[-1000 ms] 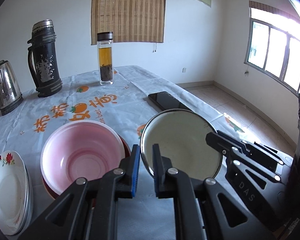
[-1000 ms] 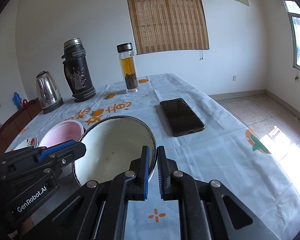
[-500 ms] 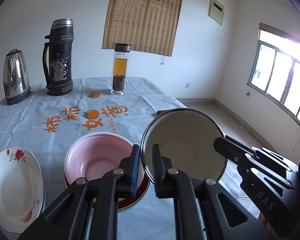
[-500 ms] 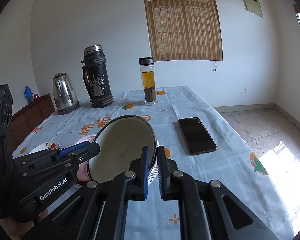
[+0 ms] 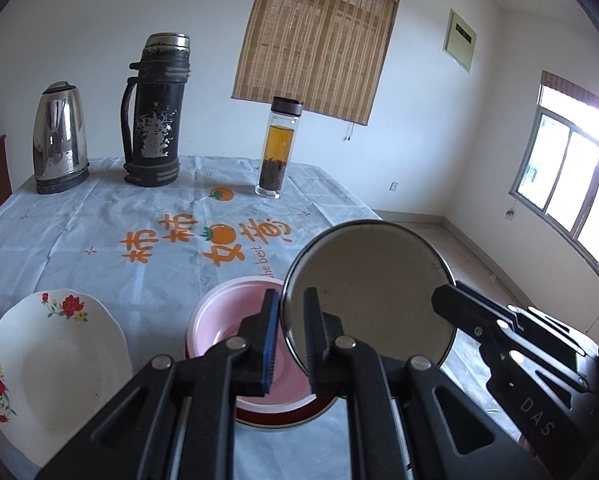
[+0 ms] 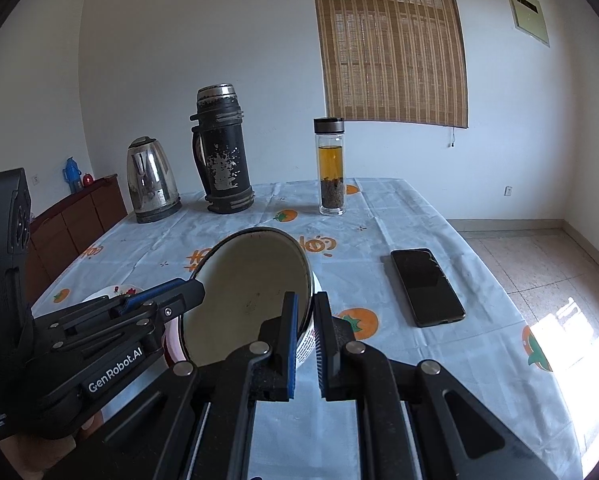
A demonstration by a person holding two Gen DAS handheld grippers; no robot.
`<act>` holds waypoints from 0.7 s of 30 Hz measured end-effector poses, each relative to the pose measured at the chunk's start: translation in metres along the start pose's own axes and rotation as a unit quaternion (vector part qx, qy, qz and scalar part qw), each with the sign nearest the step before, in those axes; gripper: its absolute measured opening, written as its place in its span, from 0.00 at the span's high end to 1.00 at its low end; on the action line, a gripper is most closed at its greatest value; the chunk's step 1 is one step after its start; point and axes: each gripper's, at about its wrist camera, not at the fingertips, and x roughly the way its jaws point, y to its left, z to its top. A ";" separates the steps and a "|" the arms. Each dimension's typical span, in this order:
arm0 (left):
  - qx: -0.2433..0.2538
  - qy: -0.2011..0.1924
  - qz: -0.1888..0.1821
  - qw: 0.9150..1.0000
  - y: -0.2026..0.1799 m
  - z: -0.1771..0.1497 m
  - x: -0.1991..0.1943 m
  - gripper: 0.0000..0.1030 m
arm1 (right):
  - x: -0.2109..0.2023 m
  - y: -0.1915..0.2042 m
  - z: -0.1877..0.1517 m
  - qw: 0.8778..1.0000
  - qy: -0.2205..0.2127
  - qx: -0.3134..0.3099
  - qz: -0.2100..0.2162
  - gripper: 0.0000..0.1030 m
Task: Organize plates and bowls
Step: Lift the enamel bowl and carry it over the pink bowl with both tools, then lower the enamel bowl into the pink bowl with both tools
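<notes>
Both grippers hold one cream enamel bowl by its rim, lifted above the table and tilted. My left gripper is shut on its left rim. My right gripper is shut on its right rim; the bowl also shows in the right wrist view. Below and left of it a pink bowl sits nested in a red bowl. A white floral plate lies at the left.
A steel kettle, a black thermos and a glass tea bottle stand at the far side of the table. A black phone lies on the right of the blue tablecloth.
Both grippers have lifted the enamel bowl off the table and carried it left, toward and over the pink bowl. The bowl has tilted more upright.
</notes>
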 end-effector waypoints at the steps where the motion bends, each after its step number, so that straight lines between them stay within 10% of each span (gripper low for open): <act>1: -0.003 0.001 0.002 1.000 0.002 0.000 0.000 0.91 | 0.001 0.003 0.001 1.000 0.001 -0.003 0.001 0.91; 21: -0.036 -0.024 0.028 0.999 0.032 0.009 -0.011 0.91 | 0.014 0.034 0.010 1.000 0.006 -0.021 0.019 0.91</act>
